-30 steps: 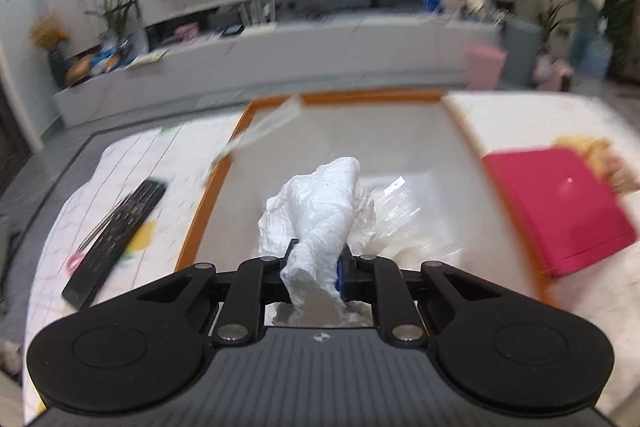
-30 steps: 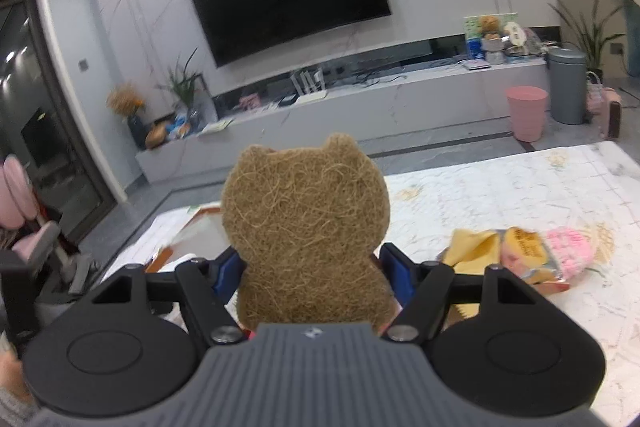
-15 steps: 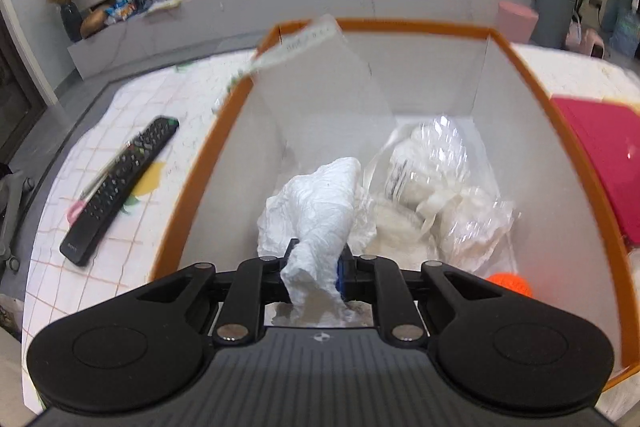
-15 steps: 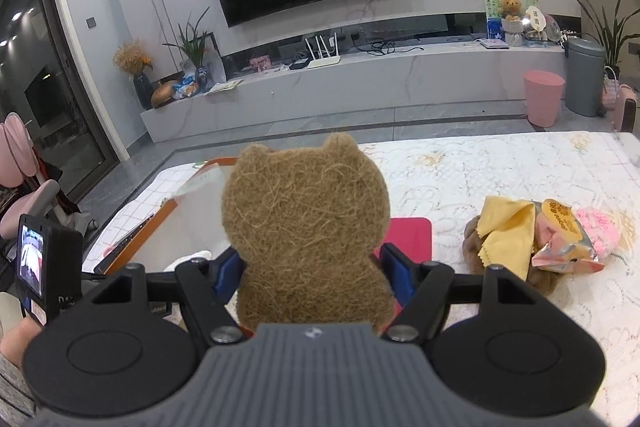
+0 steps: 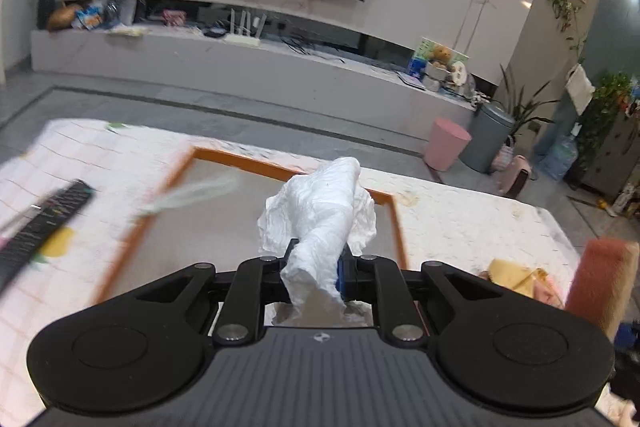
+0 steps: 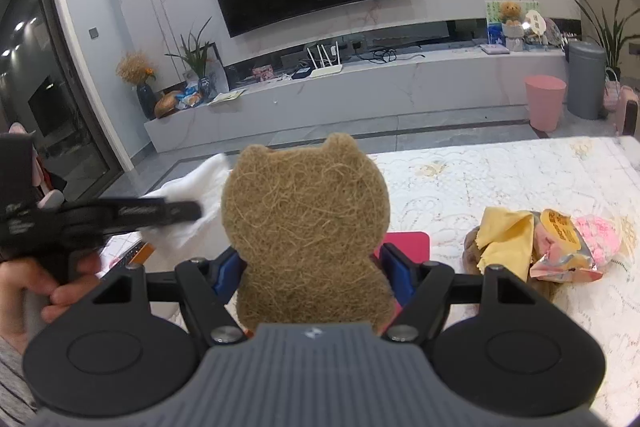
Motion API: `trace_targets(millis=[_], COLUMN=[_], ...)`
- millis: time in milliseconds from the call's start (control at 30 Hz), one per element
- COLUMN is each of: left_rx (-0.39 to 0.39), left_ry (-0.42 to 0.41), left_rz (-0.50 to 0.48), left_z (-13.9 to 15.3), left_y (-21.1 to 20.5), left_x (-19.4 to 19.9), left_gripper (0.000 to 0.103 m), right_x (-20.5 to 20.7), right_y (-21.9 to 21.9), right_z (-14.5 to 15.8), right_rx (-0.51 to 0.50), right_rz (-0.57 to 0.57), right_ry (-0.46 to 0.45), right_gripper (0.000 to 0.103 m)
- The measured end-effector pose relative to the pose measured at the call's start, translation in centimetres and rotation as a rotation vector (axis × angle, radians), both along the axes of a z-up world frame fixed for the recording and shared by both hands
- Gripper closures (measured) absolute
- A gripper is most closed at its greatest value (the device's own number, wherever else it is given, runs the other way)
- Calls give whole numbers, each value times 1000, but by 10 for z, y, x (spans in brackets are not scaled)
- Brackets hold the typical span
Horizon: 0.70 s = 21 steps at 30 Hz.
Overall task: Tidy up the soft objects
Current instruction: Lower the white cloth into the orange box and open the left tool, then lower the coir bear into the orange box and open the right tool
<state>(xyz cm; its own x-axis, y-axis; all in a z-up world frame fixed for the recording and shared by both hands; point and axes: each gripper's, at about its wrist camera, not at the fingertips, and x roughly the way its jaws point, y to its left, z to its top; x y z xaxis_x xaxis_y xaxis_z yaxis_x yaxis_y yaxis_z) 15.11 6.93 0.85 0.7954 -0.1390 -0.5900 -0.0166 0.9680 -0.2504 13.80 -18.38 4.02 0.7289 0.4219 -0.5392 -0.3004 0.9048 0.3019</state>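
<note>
In the left wrist view we hold the left gripper (image 5: 316,273) with its jaws closed tight on a crumpled white cloth (image 5: 320,217), which stands up out of the narrow gap and fills the middle of the frame. Behind and below the cloth lies the orange-rimmed box (image 5: 240,159), its far rim running across the centre; its inside is blurred and we cannot tell what it holds. A black remote control (image 5: 38,223) lies on the patterned table cover (image 5: 100,155) at the left edge, blurred. At the right edge, a brown and pinkish soft edge (image 5: 600,279) pokes in, and beside it, low right, a yellow cloth (image 5: 514,275) rests on the cover.

In the right wrist view the right gripper (image 6: 310,267) has its jaws set wide and pressing on both sides of a brown fibrous bear-shaped pad (image 6: 306,223), which stands upright in the centre. To the left, the other gripper crosses the frame with the white cloth in its tip, and a hand (image 6: 36,279) wraps its handle at the lower left. Just right of the pad a red flat item (image 6: 408,243) shows on the table. Further right sits a small heap: a yellow cloth, a snack packet (image 6: 560,235) and a pink fluffy thing (image 6: 598,231), touching one another.
</note>
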Motion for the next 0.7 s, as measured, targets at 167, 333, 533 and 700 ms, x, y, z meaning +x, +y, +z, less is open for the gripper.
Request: trace_targets(millis=[167, 333, 533, 700], left_rx=[93, 98, 57, -14], left_ry=[22, 163, 187, 209], left_rz=[-21, -83, -43, -41], left_z=[-30, -51, -40, -11], left_y=[-31, -45, -28, -4], left_x=[30, 48, 34, -5], left_gripper=[85, 54, 19, 20], right_x=[-1, -1, 1, 5], right_y=[-9, -14, -8, 0], right_z=[1, 3, 0, 2], right_rx=[13, 28, 23, 15], right_rz=[-22, -36, -38, -8], right_ry=[4, -6, 10, 29], right_gripper=[32, 32, 32, 32])
